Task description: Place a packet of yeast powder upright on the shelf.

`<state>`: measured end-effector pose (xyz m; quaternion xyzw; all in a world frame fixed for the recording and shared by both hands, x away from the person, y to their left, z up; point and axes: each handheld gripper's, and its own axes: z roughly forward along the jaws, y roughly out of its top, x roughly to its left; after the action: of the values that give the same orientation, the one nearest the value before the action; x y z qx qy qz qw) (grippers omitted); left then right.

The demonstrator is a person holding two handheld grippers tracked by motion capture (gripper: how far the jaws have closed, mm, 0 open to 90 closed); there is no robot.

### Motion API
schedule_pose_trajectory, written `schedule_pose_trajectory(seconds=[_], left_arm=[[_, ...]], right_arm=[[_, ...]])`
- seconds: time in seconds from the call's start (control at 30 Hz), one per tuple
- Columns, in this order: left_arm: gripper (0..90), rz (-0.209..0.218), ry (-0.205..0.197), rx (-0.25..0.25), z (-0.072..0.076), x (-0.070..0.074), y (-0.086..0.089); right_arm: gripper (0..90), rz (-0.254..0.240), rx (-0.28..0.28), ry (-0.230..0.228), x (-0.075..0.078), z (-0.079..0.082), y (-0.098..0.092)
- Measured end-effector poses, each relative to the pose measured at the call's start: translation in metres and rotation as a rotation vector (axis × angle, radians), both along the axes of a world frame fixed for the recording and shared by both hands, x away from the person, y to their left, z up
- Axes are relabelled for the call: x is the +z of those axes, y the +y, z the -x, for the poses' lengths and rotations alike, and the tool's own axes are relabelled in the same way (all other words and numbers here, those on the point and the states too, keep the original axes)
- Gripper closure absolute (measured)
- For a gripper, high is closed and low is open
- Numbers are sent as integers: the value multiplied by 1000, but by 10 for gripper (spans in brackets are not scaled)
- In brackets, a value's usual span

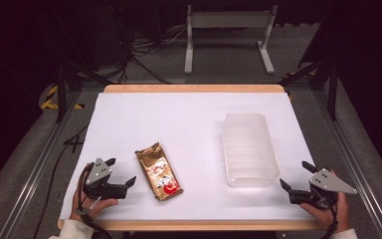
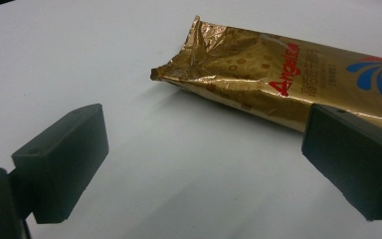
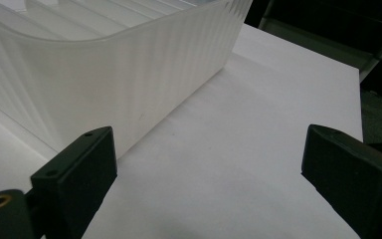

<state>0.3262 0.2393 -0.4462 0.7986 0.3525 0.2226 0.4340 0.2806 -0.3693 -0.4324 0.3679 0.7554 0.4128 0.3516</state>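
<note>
Gold foil catches the light near the middle of the white tabletop (image 1: 189, 114): a crinkled gold foil snack packet (image 1: 158, 171) with red and white print lies flat, its long side running from the far left toward the near right. To its right, well apart, stands a translucent white ribbed plastic bin (image 1: 248, 148), rectangular and open at the top.

The left gripper (image 1: 121, 172) sits low over the near left corner of the tabletop, held by the person's left hand (image 1: 90, 205). Its jaws are spread wide with nothing between them. In the left gripper view the packet (image 2: 288, 74) lies ahead and off to the right — its crimped end points toward the gap, and its body runs behind the right jaw, apart from the left one.

The right gripper (image 1: 296, 176) rests at the near right corner, held by the right hand (image 1: 328, 213), just beside the bin's near right corner. Its jaws are also spread wide and empty. In the right gripper view the bin (image 3: 104, 84) rises beyond the left jaw — whether they touch cannot be told — and bare tabletop lies between the jaws.
</note>
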Motion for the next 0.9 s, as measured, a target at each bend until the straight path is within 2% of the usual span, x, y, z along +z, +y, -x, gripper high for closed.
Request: schedule_pose_trajectory(seconds=[0.53,0.57,0.73,0.9], left_arm=[[64,5,9,12,-2,0,1],[64,19,16,9,-3,0,1],[71,33,29,25,-7,0,1],[75,19,41,36,-10,1,-1]], right_arm=[[79,2,3,5,0,1,1],[80,1,4,5,0,1,1],[80,5,6,3,0,1,1],[82,7,6,7,0,1,2]])
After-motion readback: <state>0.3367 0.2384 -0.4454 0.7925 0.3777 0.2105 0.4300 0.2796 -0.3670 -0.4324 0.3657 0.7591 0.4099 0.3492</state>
